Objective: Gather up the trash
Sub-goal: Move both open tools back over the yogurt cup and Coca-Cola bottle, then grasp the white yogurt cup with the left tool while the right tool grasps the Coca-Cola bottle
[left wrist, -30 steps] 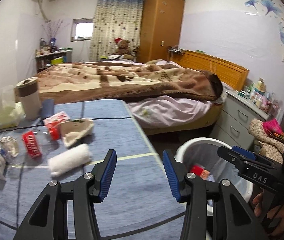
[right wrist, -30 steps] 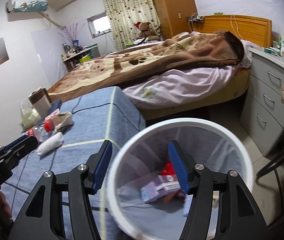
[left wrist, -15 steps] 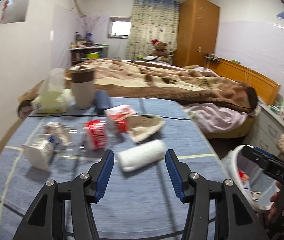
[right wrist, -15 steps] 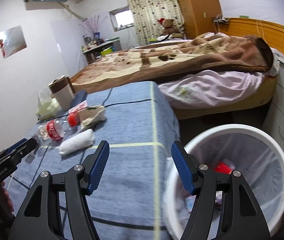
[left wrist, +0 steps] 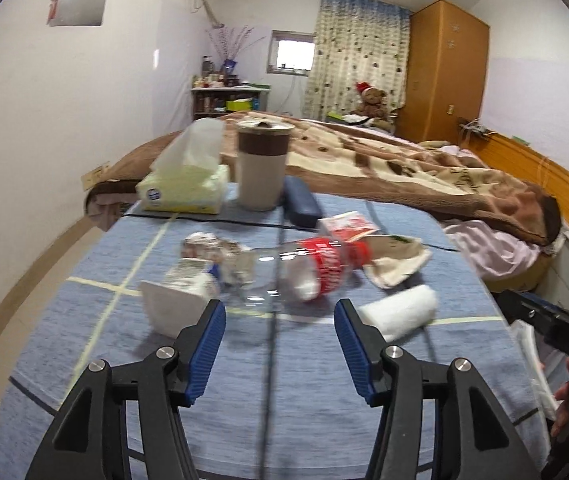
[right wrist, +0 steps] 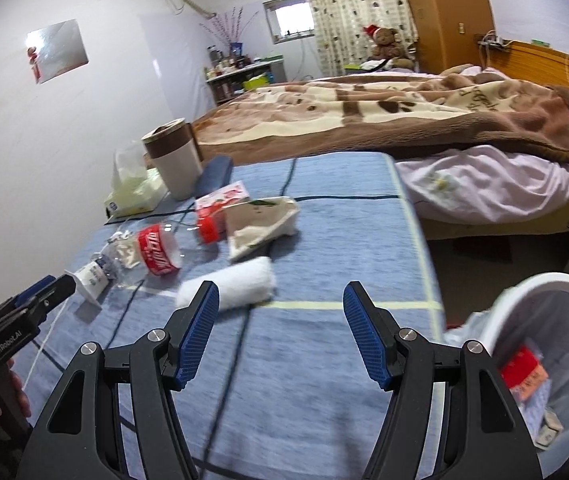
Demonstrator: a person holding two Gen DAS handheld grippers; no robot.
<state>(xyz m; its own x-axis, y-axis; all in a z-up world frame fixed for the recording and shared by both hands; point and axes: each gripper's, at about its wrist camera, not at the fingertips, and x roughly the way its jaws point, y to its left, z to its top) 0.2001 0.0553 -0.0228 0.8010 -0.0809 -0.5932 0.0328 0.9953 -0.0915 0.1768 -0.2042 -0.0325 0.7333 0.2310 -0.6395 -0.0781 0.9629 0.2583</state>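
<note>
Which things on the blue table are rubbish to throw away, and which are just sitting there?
Rubbish, probably:
- clear bottle with the red label
- crumpled foil wrapper
- white paper roll
- torn beige packet
It goes in the white bin.

Just sitting there:
- tissue box
- brown-lidded cup
- dark blue case

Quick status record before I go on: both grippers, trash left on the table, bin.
left gripper: open, empty, jaws have just been opening, aimed at clear bottle
right gripper: open, empty, over blue tablecloth
trash on table: clear bottle with red label, lying down; white roll; torn paper bag; crumpled wrappers
bin: white, right of table, some trash inside
</note>
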